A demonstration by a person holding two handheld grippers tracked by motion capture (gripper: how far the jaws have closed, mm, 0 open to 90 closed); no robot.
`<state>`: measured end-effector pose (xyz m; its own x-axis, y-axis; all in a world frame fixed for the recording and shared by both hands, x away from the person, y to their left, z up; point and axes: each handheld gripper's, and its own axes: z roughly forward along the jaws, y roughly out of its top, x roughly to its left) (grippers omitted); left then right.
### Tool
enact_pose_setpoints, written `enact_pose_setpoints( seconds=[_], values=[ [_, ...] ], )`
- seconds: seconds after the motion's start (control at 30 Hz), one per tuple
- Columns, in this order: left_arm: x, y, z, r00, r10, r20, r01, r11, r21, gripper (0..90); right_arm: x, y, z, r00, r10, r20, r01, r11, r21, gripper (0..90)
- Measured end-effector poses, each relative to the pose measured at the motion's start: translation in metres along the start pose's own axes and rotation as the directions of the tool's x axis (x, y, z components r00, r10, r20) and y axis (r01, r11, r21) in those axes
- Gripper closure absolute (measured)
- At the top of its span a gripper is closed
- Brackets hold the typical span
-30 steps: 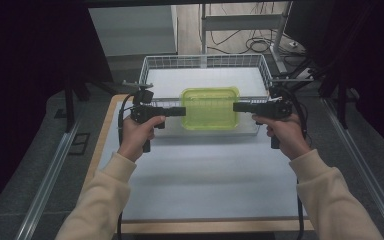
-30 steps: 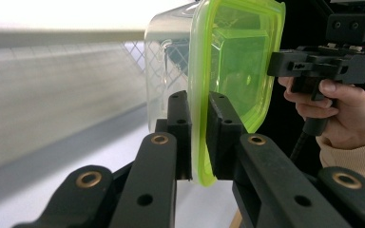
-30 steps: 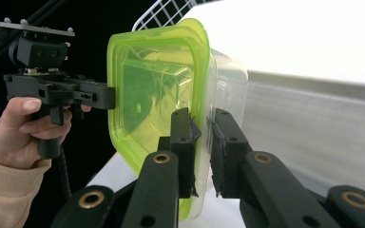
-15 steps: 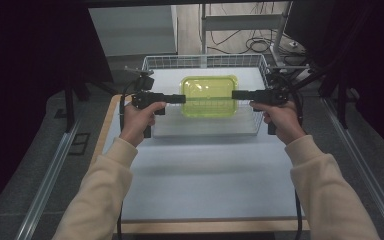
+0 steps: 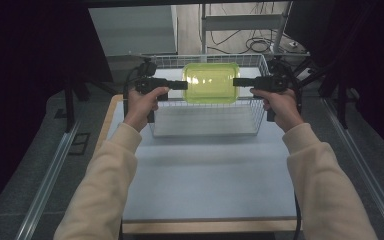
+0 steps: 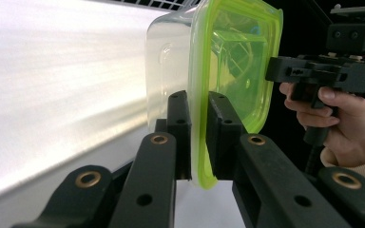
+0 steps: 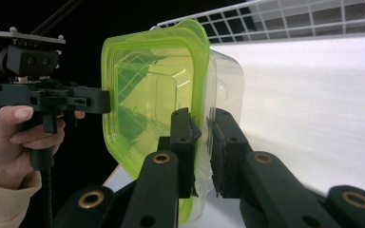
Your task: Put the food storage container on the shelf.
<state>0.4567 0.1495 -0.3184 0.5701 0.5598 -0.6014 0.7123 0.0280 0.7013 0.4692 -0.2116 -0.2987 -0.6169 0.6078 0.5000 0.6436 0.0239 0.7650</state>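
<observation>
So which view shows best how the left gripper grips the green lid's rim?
The left gripper view: its fingers pinch the lid rim edge-on. The high view gives the left gripper at the container's side, contact tiny. The right gripper view shows it meeting the far rim.

A pale grey surface with a wooden edge spreads across the middle. Metal rails run along its sides at 9 and 3 o'clock. Toward 12 o'clock, cables lie coiled on the floor beside a metal frame.
</observation>
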Motion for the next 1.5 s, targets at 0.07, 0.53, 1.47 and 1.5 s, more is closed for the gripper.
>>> enact_pose_setpoints(
  seconds=[0.07,0.53,1.47,1.5],
  values=[
    [0.003,0.005,0.002,1.0000,-0.005,-0.001,0.005,1.0000,-0.002,81.9,-0.002,0.004,0.002,1.0000,0.004,0.005,-0.004,1.000,-0.005,80.6],
    [0.025,0.018,0.017,0.9980,-0.056,-0.027,0.056,0.9984,-0.005,81.6,-0.021,0.021,0.024,0.9982,0.051,0.032,-0.051,0.999,0.014,80.4],
    [0.029,0.028,0.034,0.9796,-0.033,-0.198,0.013,0.9951,-0.098,40.2,-0.020,0.022,0.051,0.9729,-0.070,0.220,0.075,0.997,-0.016,36.6],
    [0.027,0.028,0.033,0.9782,-0.028,-0.206,0.007,0.9946,-0.104,37.3,-0.018,0.022,0.050,0.9728,-0.069,0.221,0.077,0.997,-0.027,36.0]
  ],
)
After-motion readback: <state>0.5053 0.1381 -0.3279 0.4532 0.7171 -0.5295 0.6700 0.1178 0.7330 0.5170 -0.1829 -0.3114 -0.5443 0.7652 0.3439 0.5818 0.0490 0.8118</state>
